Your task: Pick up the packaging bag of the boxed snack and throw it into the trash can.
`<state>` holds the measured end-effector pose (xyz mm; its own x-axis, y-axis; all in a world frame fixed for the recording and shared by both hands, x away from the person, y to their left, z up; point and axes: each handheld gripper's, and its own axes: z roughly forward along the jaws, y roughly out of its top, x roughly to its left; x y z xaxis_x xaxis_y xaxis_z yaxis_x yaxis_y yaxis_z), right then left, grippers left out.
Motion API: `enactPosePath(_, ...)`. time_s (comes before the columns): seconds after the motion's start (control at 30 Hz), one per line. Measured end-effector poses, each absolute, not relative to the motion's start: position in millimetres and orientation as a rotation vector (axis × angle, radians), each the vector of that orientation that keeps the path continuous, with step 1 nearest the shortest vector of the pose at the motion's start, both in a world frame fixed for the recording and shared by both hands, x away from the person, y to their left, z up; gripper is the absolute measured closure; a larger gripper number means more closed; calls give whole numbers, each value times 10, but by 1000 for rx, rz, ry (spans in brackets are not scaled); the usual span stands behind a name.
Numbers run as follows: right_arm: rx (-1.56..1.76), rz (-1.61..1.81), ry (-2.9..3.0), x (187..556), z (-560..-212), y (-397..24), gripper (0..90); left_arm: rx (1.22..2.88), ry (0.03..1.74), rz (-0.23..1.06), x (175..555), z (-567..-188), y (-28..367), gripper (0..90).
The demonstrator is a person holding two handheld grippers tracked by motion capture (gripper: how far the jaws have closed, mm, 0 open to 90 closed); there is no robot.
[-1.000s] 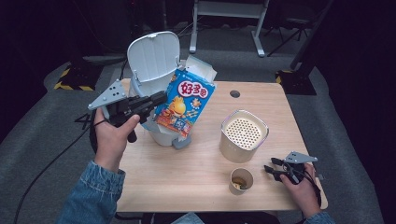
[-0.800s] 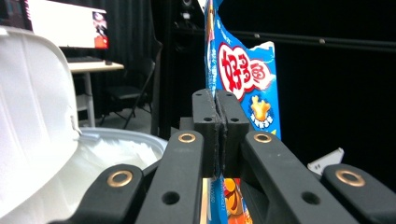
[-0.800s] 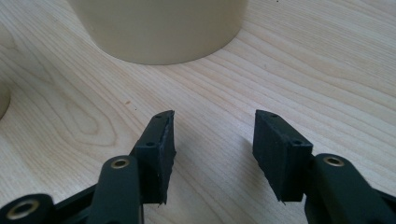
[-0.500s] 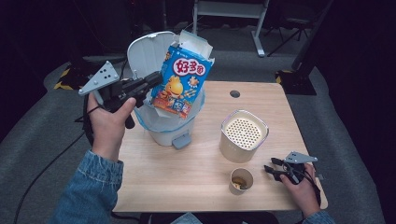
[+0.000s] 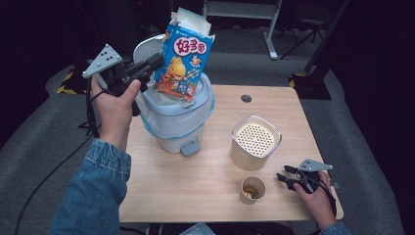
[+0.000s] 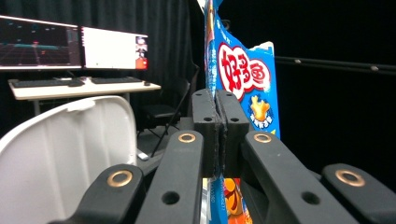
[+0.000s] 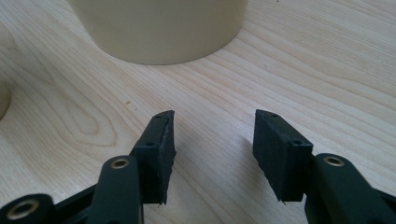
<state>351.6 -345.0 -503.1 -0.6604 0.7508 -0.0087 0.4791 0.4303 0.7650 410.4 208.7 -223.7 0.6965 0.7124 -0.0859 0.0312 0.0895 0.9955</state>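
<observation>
A blue snack box [image 5: 183, 61] with a torn-open top hangs upright over the open mouth of a white lidded bin [image 5: 176, 122]. My left gripper [image 5: 157, 61] is shut on the box's left edge. In the left gripper view the jaws [image 6: 220, 116] pinch the thin edge of the box [image 6: 243, 79], and the raised bin lid [image 6: 70, 140] stands to the left. My right gripper [image 5: 283, 175] lies low at the table's front right. Its jaws [image 7: 212, 135] stand open over bare wood with nothing between them.
A beige canister [image 5: 255, 142] with a perforated top stands right of the bin, just beyond the right gripper [image 7: 163, 28]. A small paper cup [image 5: 253, 188] sits near the front edge of the wooden table [image 5: 195, 196]. Monitors on a desk [image 6: 74, 51] stand far behind.
My left hand has lifted the snack box from in front of the bin to above its open mouth. The right hand has stayed put.
</observation>
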Motion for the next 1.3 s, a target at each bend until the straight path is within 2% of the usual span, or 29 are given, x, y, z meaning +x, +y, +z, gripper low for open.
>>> enactPosePath(0.27,1053,1082,2336,3511,-5032,-3446,490,1392,726,616,4363,-2318,2108,882)
enactPosePath(0.63,1053,1081,2336,3512,-5032,-3447,490,1465,788,644,4612,-2460,1975,881)
enactPosePath(1.3,1053,1081,2337,3513,-5032,-3448,490,1519,820,653,4702,-2641,1923,881)
